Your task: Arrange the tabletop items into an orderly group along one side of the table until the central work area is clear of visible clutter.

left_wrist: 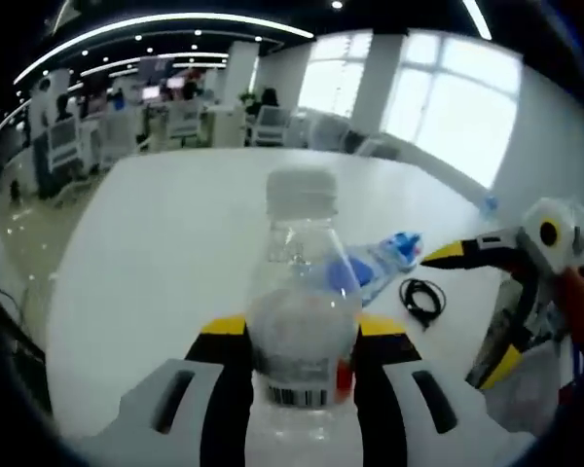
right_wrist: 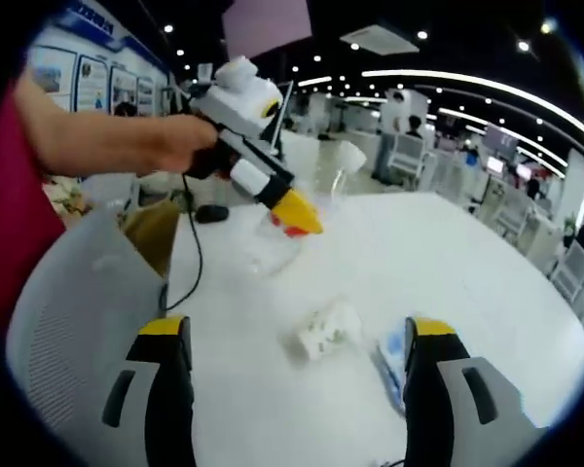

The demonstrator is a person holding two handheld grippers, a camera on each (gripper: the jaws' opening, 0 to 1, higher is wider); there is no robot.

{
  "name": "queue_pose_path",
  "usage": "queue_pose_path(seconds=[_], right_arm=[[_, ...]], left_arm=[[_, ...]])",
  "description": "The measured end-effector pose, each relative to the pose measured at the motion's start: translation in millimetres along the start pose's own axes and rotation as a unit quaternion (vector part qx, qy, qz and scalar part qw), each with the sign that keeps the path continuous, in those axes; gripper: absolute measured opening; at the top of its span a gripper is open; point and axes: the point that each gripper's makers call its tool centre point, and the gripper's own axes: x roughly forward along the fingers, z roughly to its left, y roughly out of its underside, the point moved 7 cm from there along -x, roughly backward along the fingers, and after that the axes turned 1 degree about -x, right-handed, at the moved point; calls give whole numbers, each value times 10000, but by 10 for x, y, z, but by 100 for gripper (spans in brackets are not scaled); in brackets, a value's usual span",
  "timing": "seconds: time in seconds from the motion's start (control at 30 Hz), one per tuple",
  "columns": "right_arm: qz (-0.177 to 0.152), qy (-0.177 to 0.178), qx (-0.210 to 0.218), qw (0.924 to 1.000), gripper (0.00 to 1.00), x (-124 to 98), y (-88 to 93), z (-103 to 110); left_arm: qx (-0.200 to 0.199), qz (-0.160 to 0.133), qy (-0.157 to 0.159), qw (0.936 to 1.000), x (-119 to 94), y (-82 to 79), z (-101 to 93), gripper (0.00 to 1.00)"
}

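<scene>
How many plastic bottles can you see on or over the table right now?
2. One upright clear bottle is clamped in the left gripper. A crushed bottle with a blue label lies on the table behind it, near the black cable. Others may be hidden.

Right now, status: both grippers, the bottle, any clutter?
Left gripper shut on clear bottle. Right gripper open, hanging over crumpled white wrapper. Blue-labelled flattened bottle and black cable loose on the white table.

Bare tabletop (left_wrist: 165,243) — cable (left_wrist: 421,299) rightward
</scene>
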Motion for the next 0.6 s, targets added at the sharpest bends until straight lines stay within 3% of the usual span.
queue_pose_path(seconds=[0.13, 0.33, 0.4, 0.6], right_arm=[[-282, -136, 86, 9995, 88, 88, -197, 12], [-705, -486, 284, 9959, 86, 203, -541, 20], [-889, -595, 351, 9936, 86, 216, -678, 14], [-1460, -1018, 547, 9825, 78, 247, -1034, 13]], left_arm=[[144, -231, 475, 9985, -166, -184, -81, 36], [644, -518, 1243, 9888, -437, -449, -258, 36], [900, -587, 1558, 9819, -523, -519, -316, 36], [841, -923, 2413, 9624, -736, -679, -377, 36]])
